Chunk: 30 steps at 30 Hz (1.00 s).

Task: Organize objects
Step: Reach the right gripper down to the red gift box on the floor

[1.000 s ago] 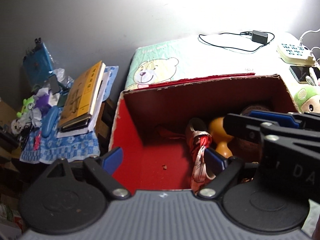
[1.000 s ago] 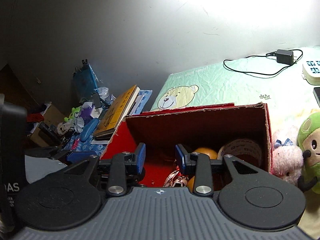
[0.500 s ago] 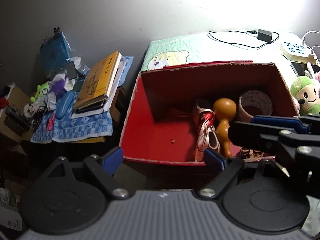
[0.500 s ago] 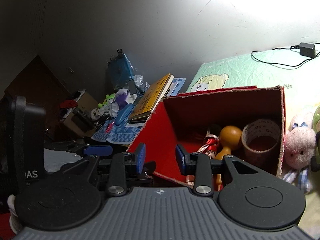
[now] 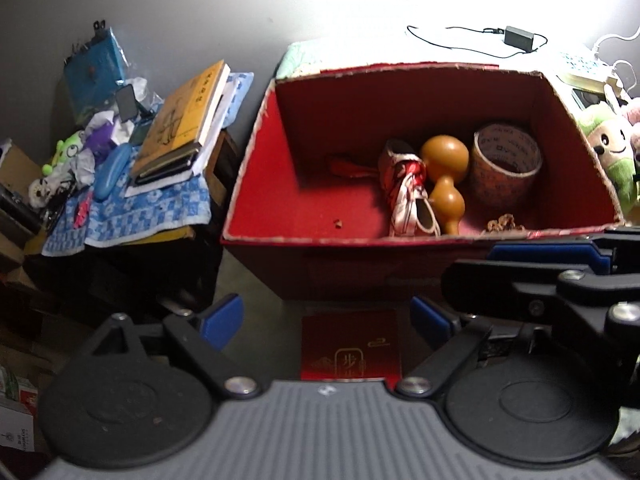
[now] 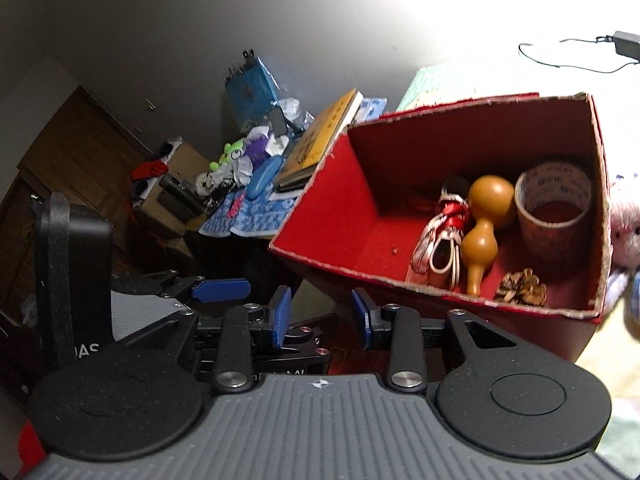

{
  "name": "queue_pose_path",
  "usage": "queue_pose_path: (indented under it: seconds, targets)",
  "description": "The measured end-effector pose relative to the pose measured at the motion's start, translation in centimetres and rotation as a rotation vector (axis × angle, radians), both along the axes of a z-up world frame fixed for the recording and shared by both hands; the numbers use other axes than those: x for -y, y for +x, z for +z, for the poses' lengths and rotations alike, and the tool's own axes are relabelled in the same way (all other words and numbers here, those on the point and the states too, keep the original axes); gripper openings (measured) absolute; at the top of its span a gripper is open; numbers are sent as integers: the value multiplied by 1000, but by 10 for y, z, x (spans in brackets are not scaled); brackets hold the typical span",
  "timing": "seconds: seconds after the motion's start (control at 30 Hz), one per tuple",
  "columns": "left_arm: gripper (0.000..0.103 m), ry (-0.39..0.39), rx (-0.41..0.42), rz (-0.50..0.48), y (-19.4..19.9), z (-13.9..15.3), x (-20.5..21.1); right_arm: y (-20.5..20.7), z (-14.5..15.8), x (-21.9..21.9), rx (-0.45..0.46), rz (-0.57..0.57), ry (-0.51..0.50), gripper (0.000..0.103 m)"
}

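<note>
A red cardboard box [image 5: 256, 184] [image 6: 320, 216] stands open on the bed's edge. Inside lie an orange gourd [image 5: 444, 172] [image 6: 486, 216], a red-and-white patterned pouch [image 5: 406, 188] [image 6: 442, 236], a roll of printed tape [image 5: 506, 164] [image 6: 554, 204] and a brown dried clump [image 5: 502, 222] [image 6: 522, 288]. My left gripper [image 5: 326, 318] is open and empty, in front of and below the box. My right gripper [image 6: 320, 314] is open a little and empty, beside the box's near left corner; its arm shows in the left wrist view [image 5: 552, 280].
A side stand with a blue checked cloth [image 5: 132, 208] holds a yellow book [image 5: 180, 120], a blue case [image 5: 110, 170] and small toys. Plush toys [image 5: 608, 148] sit right of the box. A charger and cable [image 5: 516, 38] lie on the bedsheet. A red booklet [image 5: 350, 344] lies below.
Both grippers have pulled back and away from the box; the box now sits farther off and its whole inside shows. Both stay empty.
</note>
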State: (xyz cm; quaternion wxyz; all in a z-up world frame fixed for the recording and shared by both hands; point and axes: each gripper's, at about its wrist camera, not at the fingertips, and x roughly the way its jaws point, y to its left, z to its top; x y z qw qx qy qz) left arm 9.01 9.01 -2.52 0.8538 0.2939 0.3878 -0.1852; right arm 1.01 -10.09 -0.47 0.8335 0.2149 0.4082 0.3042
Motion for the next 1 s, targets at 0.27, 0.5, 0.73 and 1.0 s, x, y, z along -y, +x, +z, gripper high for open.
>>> queue_pose_path:
  seconds: [0.27, 0.5, 0.73, 1.0]
  targets:
    - [95, 0, -90, 7, 15, -25, -23, 3, -27, -17, -139, 14, -21, 44]
    - [97, -24, -198, -6, 26, -50, -41, 10, -54, -33, -265, 2, -53, 50]
    - [99, -35, -300, -39, 31, -71, -46, 19, -75, -42, -373, -11, -60, 52]
    - [86, -41, -387, -79, 37, -82, -43, 24, -87, -54, -449, 4, -92, 52]
